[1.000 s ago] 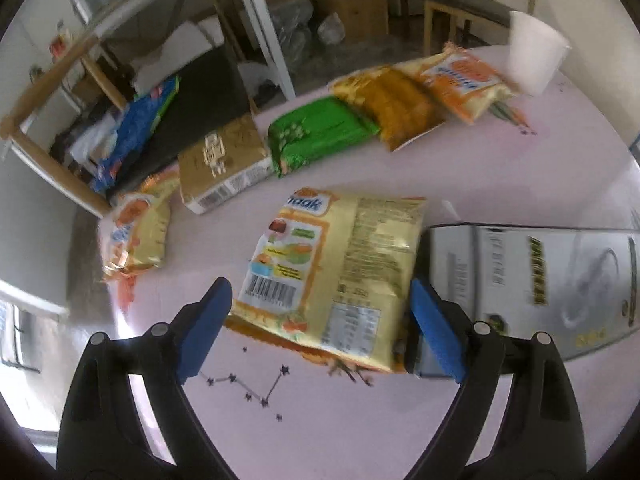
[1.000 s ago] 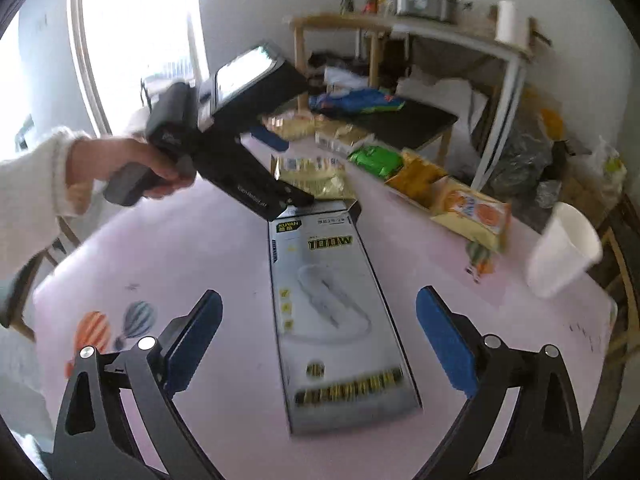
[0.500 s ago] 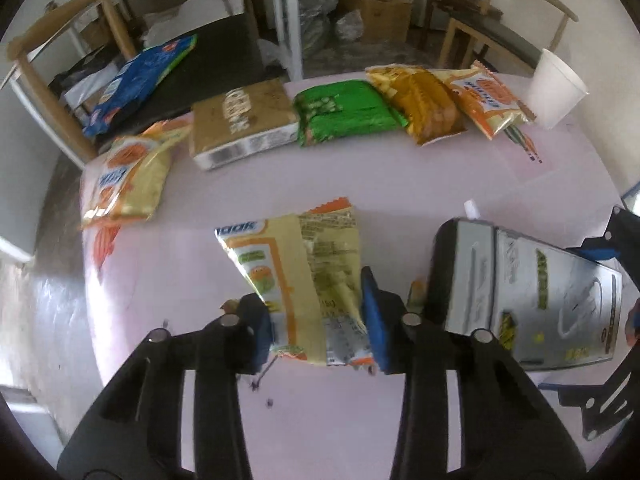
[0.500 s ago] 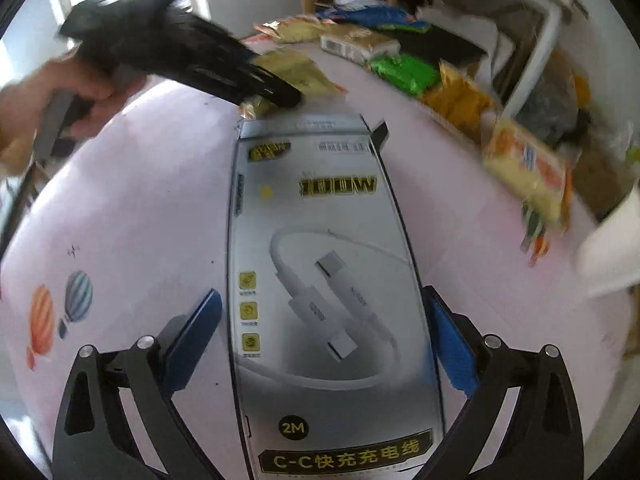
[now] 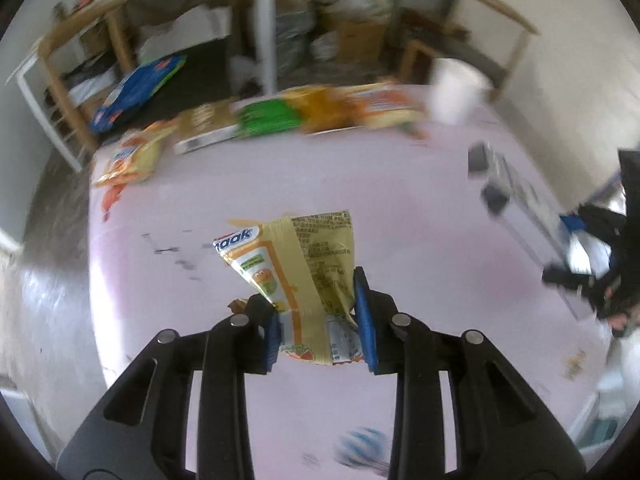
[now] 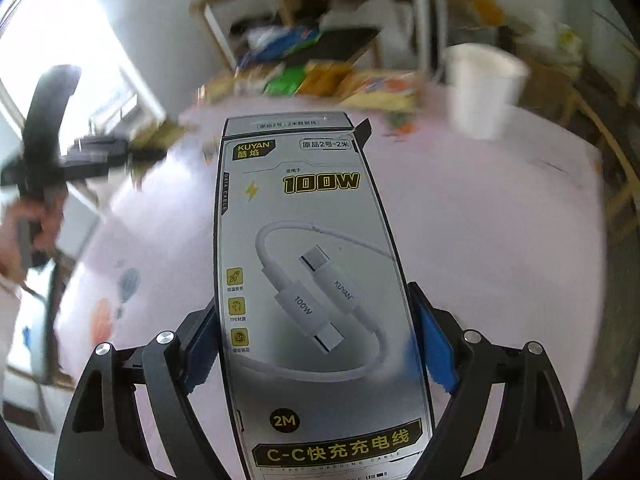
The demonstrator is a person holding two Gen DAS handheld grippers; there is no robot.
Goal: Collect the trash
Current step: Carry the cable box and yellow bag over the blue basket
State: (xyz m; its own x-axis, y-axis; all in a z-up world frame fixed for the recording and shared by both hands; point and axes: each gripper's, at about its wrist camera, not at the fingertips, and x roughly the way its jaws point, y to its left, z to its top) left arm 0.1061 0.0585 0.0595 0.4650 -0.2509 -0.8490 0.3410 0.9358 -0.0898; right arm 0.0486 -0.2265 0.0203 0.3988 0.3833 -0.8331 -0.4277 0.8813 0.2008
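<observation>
Daylit room, fairly bright. Window (image 6: 60, 52) at upper left of right wrist view is blown out to white. Soft sheen on the pink table (image 5: 400, 220); shadows are weak. Both views show motion blur, worst on the far snack packs (image 5: 280, 120) and cup (image 6: 480, 88). Box (image 6: 316, 280) print stays sharp with mild glare. Heavy fisheye bending and dark corners; left edge detail is probably unreadable.

Left claw (image 5: 320, 324): black frame with cut-out slots, silver round screws at the pivots, blue pads (image 5: 363, 316) inside both fingers. Right claw (image 6: 316, 352): identical black frame, silver screws, blue pads (image 6: 434, 344).
</observation>
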